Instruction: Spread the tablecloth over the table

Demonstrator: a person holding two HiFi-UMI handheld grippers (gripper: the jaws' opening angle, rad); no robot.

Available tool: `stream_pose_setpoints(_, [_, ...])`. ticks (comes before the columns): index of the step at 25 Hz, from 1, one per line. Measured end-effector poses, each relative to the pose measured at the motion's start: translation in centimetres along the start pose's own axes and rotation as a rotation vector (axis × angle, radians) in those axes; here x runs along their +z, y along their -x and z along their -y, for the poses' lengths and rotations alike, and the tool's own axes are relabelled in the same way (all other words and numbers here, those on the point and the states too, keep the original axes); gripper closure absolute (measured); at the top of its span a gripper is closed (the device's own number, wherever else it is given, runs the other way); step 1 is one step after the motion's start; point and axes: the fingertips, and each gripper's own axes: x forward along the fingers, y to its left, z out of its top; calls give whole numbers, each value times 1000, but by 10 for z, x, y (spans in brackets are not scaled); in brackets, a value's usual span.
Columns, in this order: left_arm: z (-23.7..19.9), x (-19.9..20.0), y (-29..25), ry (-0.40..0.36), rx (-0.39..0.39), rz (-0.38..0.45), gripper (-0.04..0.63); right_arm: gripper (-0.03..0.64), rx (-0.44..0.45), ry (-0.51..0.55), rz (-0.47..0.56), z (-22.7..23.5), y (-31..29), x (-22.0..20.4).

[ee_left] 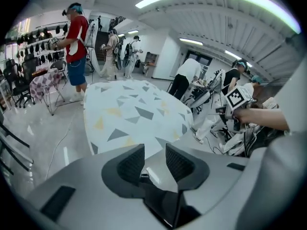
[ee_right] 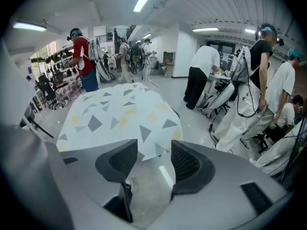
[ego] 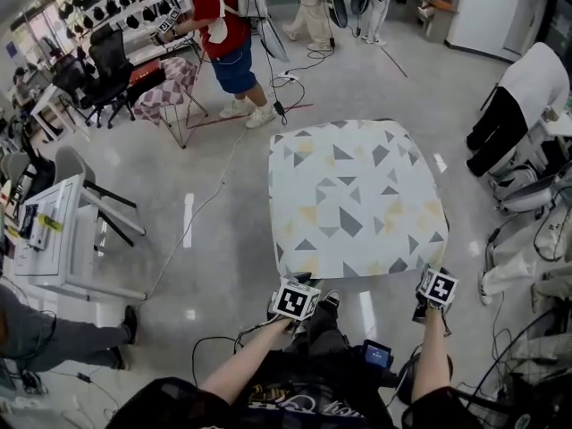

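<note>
A white tablecloth (ego: 357, 199) printed with grey and yellow triangles lies flat over the table and hangs over its edges. It also fills the middle of the left gripper view as the tablecloth (ee_left: 129, 111) and of the right gripper view as the tablecloth (ee_right: 120, 114). My left gripper (ego: 302, 282) sits just short of the cloth's near left corner, and my right gripper (ego: 431, 273) sits at the near right corner. Both the left gripper (ee_left: 155, 161) and the right gripper (ee_right: 154, 163) stand open. Only floor and the cloth's near hem show between the pads.
A person in a red shirt (ego: 228, 34) stands at the back beside a small table with a checked cloth (ego: 168, 83). A white cabinet (ego: 58, 235) stands at the left. Cables (ego: 223, 181) run across the floor. People in white and equipment (ego: 527, 114) crowd the right side.
</note>
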Motion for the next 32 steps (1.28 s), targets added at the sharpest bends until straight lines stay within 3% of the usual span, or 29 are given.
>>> stream_pose_setpoints(7, [7, 29, 26, -15, -14, 121, 456, 398, 187, -7, 118, -65, 43, 15])
stream_pose_setpoints(13, [5, 34, 59, -44, -14, 198, 456, 423, 408, -27, 203, -135, 99, 31])
stream_pose_setpoints(22, [28, 43, 121, -120, -32, 335, 477, 463, 663, 34, 280, -220, 197, 43])
stream_pose_setpoints(28, [48, 57, 150, -120, -70, 417, 515, 496, 767, 71, 335, -245, 238, 55])
stream_pose_setpoints(32, [73, 71, 155, -183, -100, 431, 523, 524, 780, 73, 361, -237, 252, 64])
